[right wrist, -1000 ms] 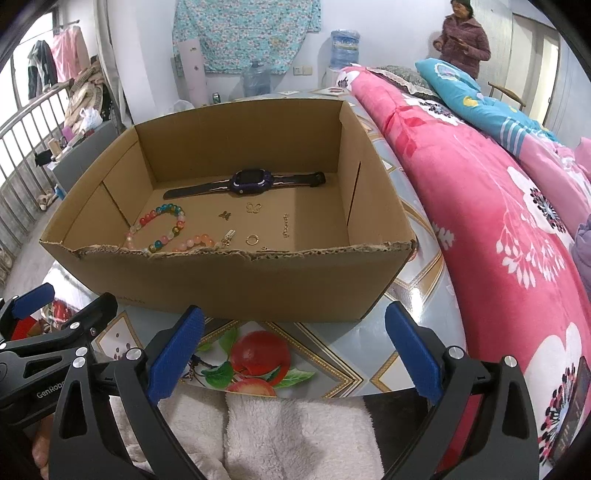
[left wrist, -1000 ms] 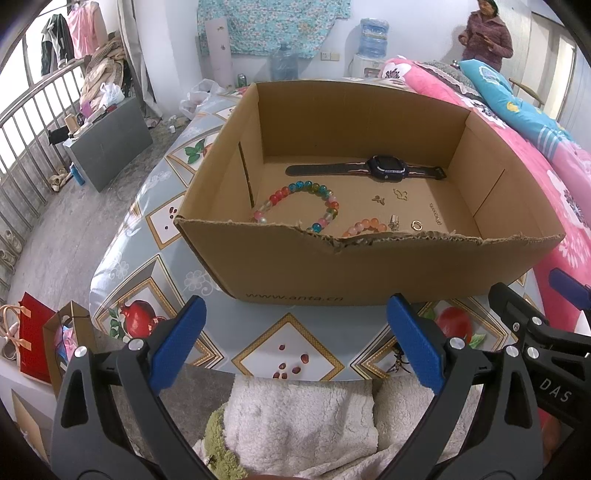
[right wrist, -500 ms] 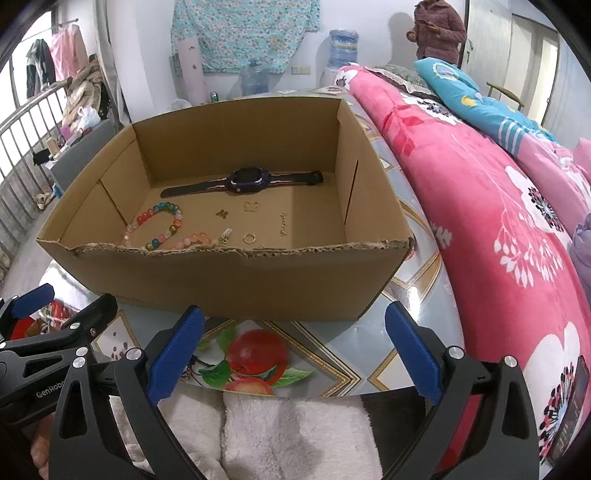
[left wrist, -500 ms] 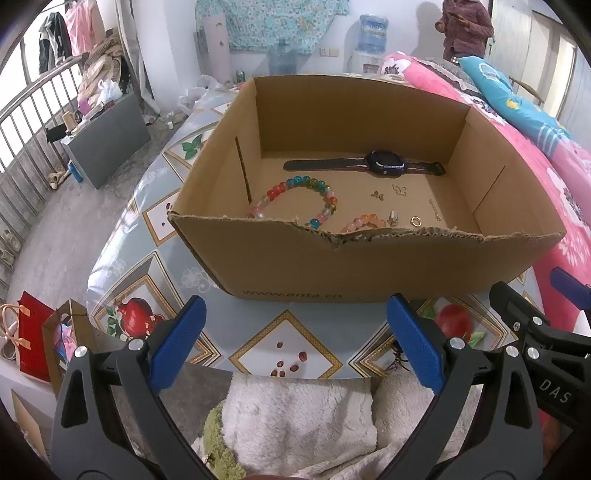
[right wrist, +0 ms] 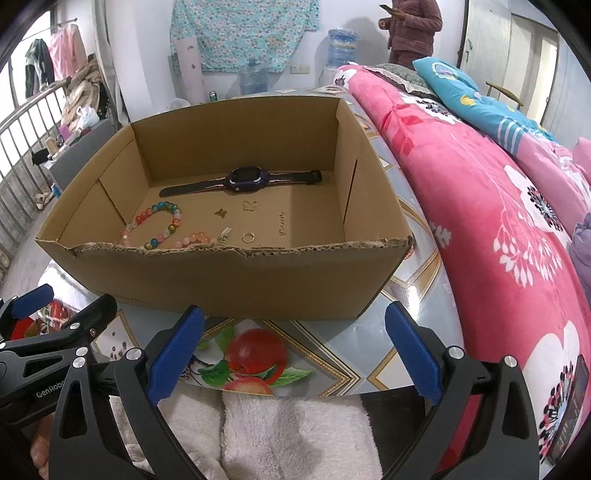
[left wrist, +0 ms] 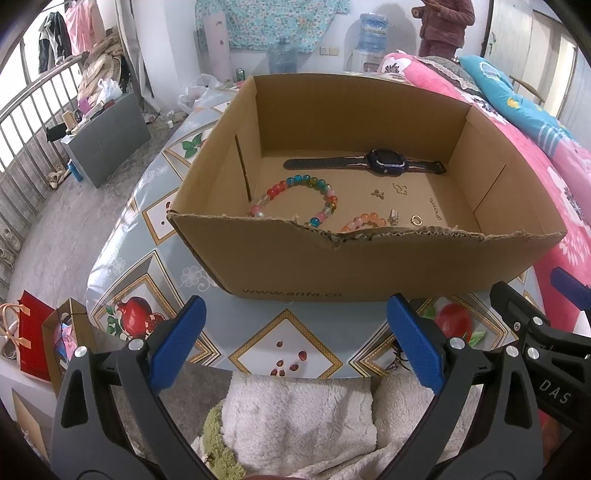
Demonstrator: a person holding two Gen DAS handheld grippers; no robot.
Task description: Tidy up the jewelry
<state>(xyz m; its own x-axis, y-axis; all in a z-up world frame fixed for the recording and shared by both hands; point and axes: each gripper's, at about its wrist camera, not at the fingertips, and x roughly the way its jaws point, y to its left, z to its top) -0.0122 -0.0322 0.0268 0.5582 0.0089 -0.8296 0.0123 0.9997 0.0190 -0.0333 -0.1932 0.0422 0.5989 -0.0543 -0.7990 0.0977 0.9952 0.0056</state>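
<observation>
An open cardboard box (left wrist: 280,266) (right wrist: 236,280) stands on a patterned table. Inside lie a dark watch (left wrist: 384,164) (right wrist: 246,179), a multicolour bead bracelet (left wrist: 321,188) (right wrist: 173,218), an orange-pink bead bracelet (left wrist: 364,222) (right wrist: 194,237), and small gold pieces: a butterfly charm (left wrist: 377,193) (right wrist: 221,212), a ring (left wrist: 416,220) (right wrist: 248,237) and a short chain (left wrist: 436,207) (right wrist: 282,222). My left gripper (left wrist: 295,343) is open and empty in front of the box. My right gripper (right wrist: 293,347) is open and empty too, beside it.
A pink flowered quilt (right wrist: 498,206) lies right of the table. A person (right wrist: 412,26) stands at the back by a water dispenser (right wrist: 341,48). A railing (left wrist: 22,147) and grey cabinet (left wrist: 107,136) are at the left. White fleece (left wrist: 295,424) lies below the grippers.
Both grippers have risen slightly, so more of the box floor shows. The person at the back has moved left. Both grippers stay open.
</observation>
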